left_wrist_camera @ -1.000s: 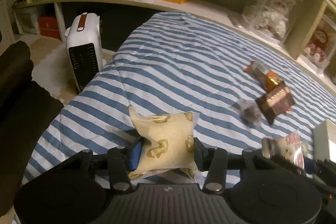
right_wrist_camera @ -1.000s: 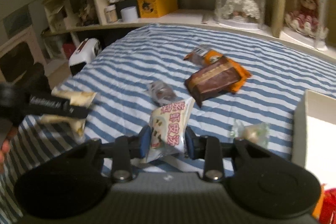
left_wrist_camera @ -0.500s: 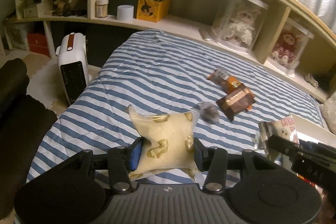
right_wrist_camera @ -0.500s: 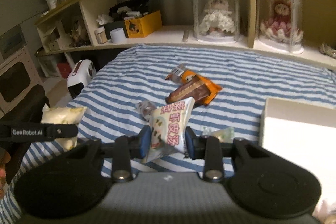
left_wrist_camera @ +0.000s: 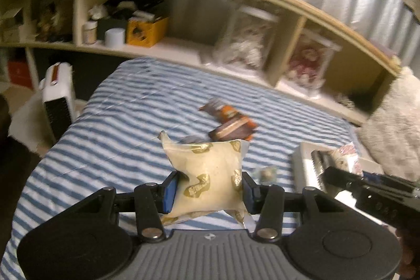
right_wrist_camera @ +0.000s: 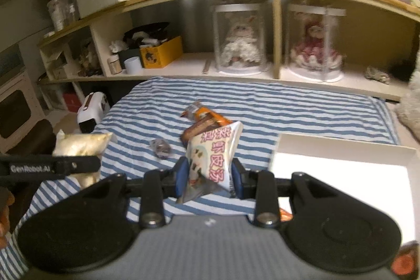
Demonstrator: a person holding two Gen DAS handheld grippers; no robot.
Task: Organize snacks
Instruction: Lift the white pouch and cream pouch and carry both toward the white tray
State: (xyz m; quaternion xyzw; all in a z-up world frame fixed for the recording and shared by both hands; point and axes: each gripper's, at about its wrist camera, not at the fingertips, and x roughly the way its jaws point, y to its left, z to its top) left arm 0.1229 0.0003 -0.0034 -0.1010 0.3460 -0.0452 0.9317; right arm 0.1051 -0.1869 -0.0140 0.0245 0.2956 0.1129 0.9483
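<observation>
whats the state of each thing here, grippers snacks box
left gripper: shut on the cream packet
cream packet: held off the bed
right gripper: shut on the white packet
white packet: held off the bed
white box: open, on the bed
brown and orange packets: lying overlapped on the striped bedcover
small grey snack: lying loose on the bedcover

- We see the wrapped bars (right_wrist_camera: 203, 121) mid-bed (right_wrist_camera: 288, 106), the box (right_wrist_camera: 341, 172) to their right.
- Our shelf (right_wrist_camera: 236, 72) runs behind the bed.
</observation>
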